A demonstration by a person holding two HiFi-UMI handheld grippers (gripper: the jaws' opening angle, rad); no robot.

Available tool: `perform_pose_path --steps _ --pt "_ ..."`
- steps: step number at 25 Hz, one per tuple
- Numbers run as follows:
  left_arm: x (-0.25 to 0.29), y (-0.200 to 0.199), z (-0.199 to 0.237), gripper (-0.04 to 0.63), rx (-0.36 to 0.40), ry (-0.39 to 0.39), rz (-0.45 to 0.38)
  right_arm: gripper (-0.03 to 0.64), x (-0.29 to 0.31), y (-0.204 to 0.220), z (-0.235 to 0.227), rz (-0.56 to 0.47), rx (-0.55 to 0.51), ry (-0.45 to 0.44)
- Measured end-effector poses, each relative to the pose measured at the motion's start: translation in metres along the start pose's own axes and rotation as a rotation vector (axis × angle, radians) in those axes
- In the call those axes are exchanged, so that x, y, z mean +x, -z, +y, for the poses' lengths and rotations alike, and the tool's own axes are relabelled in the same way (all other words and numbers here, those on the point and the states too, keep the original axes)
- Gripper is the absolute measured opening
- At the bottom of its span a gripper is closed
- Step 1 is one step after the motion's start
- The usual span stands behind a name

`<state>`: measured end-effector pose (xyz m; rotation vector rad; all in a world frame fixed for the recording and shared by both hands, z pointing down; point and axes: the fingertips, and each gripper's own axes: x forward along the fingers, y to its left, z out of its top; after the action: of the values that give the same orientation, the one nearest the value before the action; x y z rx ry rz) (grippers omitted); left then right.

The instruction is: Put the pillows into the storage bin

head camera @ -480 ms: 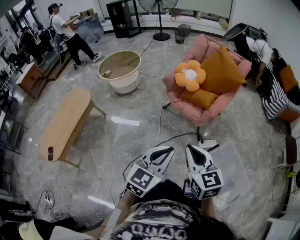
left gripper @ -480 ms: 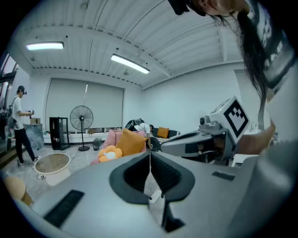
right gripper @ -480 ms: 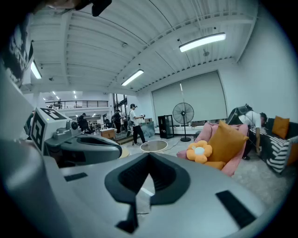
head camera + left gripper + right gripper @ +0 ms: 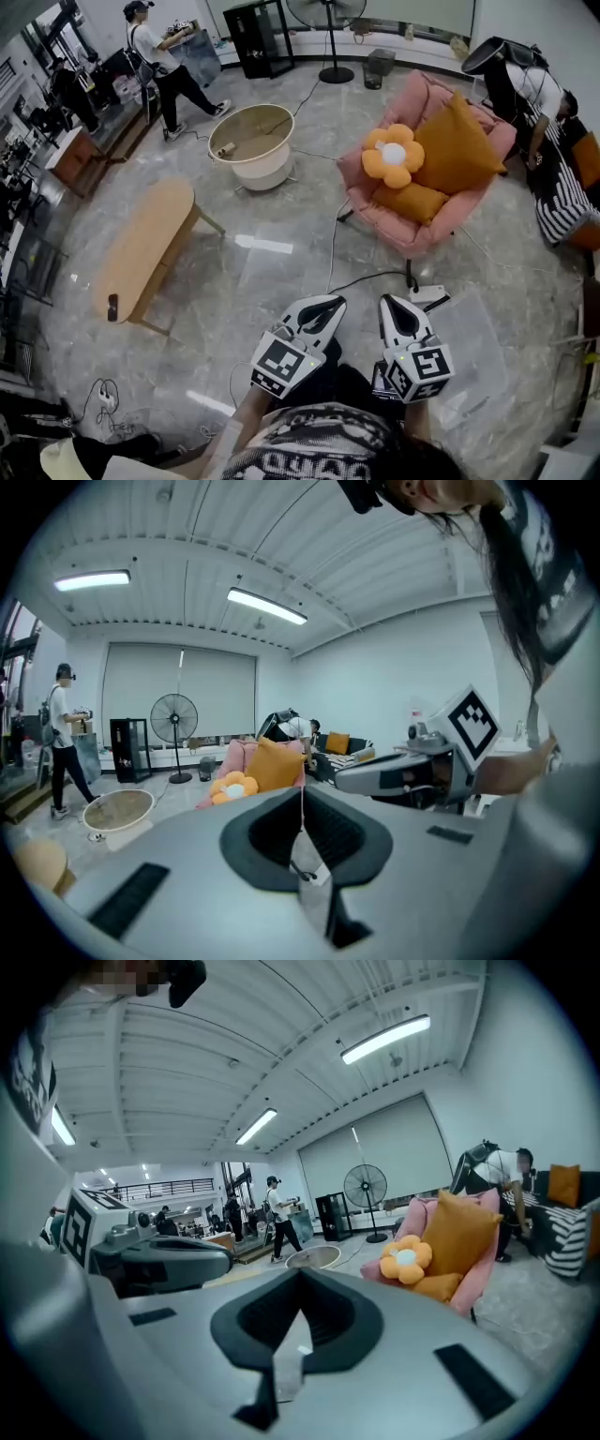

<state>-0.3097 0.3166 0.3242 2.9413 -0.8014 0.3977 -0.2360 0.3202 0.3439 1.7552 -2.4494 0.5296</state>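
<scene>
**Pillows, three:** flower pillow (image 4: 393,156), large orange pillow (image 4: 457,141) and small orange pillow (image 4: 411,200). All lie on the pink armchair (image 4: 420,94); none is in the storage bin (image 4: 265,173).

**Bearing, head view:** the chair is at 1 o'clock from both grippers, well apart. The bin is at 11 o'clock.

**Axis:** the small pillow runs 10-to-4.

**Right gripper** (image 4: 395,302): likely nearer the chair. Jaws pressed together, nothing between.

**Left gripper** (image 4: 332,301): likewise closed and empty.

**Views:** only the head view shows the bin's open mouth. The gripper views show the large pillow propped upright.

Right gripper (image 4: 300,1279), jaws together and empty, aimed just left of a pink armchair (image 4: 489,1279). On the armchair: large orange pillow (image 4: 461,1230), flower-shaped pillow (image 4: 405,1258), small orange pillow (image 4: 435,1287). Standing fan (image 4: 366,1189) behind the armchair.
</scene>
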Motion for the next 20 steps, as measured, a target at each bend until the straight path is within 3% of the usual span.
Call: perform_pose_path --steps 5,12,20 --pt "0.021 0.003 0.017 0.014 -0.006 0.009 0.015 -0.002 0.018 0.001 -0.015 0.015 0.005 0.003" --pt "0.081 0.002 0.044 0.014 -0.012 0.084 0.018 -0.002 0.052 -0.002 -0.054 0.039 0.025 0.051" --pt "0.175 -0.023 0.125 0.014 -0.011 0.144 0.009 -0.002 0.139 -0.040 -0.123 0.074 0.019 0.100"
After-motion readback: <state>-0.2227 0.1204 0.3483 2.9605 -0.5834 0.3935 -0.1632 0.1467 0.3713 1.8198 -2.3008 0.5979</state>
